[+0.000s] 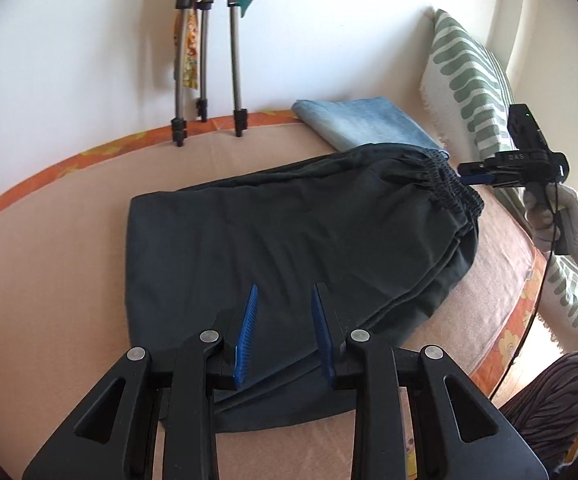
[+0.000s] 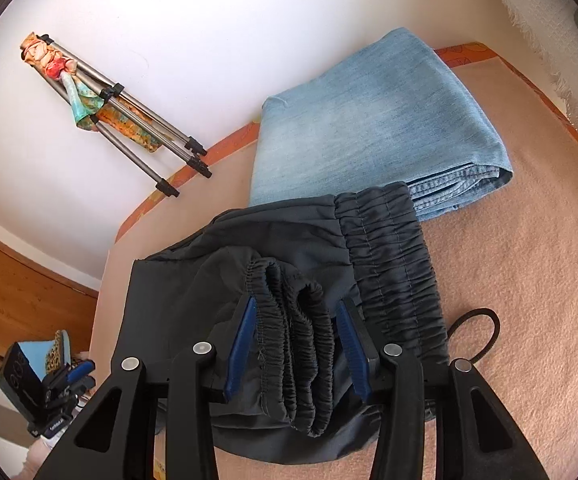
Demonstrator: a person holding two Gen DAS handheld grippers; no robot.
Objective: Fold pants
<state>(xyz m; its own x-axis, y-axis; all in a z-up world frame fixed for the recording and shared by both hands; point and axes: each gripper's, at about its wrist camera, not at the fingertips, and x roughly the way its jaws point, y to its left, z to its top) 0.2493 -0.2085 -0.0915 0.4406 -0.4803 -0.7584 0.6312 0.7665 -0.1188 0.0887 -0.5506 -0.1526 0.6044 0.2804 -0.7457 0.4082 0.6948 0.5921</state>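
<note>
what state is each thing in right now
dark pants: folded over, flat on the bed, waistband bunched at one end
waistband: between the right tongs' pads, not pinched
jeans: folded, lying beside the pants
left tongs: open, empty, over the pants
right tongs: open around the waistband
tripod: legs together, propped at the wall

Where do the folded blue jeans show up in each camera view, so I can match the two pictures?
Left wrist view: folded blue jeans at upper centre, behind the dark pants.
Right wrist view: folded blue jeans at upper right, beyond the pants' elastic waistband.
Shared landmark: tripod legs against the white wall.
</note>
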